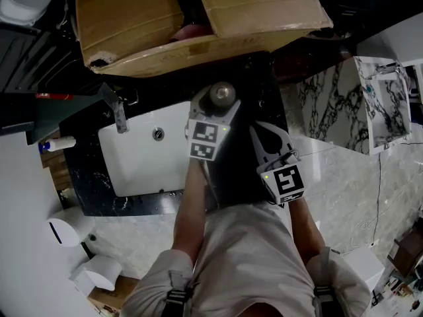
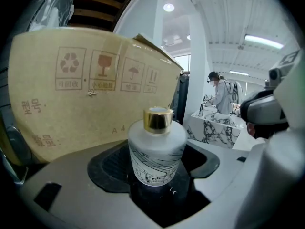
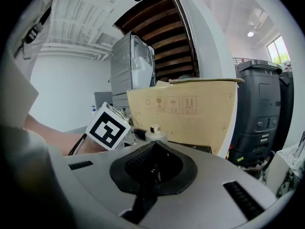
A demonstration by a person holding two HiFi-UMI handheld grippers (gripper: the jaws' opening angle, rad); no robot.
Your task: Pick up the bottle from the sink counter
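The left gripper (image 1: 215, 111) is clamped on the bottle (image 2: 157, 149), its two dark pads pressed against the lower sides of the body. The bottle is a short, round, frosted white one with a thin line drawing on its wall and a shiny gold cap, and it stands upright between the jaws. In the head view it sits over the dark surface (image 1: 261, 91) just to the right of the white sink (image 1: 142, 157); whether its base touches the surface cannot be told.

The right gripper (image 3: 155, 147) holds nothing: its jaws are pressed together, pad against pad. It hangs just to the right of the left gripper and a little nearer the person, whose forearms reach down to both tools. From the right gripper view the marker cube (image 3: 108, 126) of the left gripper shows, with the bottle's cap poking up just beside it.

A large cardboard box (image 1: 192, 18) with open flaps stands beyond the sink and rises close behind the bottle in the left gripper view, its printed handling symbols facing the camera. A metal tap (image 1: 117, 114) stands at the sink's far left corner. A white marble-patterned panel (image 1: 330, 107) lies to the right of the dark surface. Far off in the left gripper view, a person (image 2: 221, 93) in white stands at another marble-fronted unit. A tall black bin (image 3: 261, 111) stands to the right of the box
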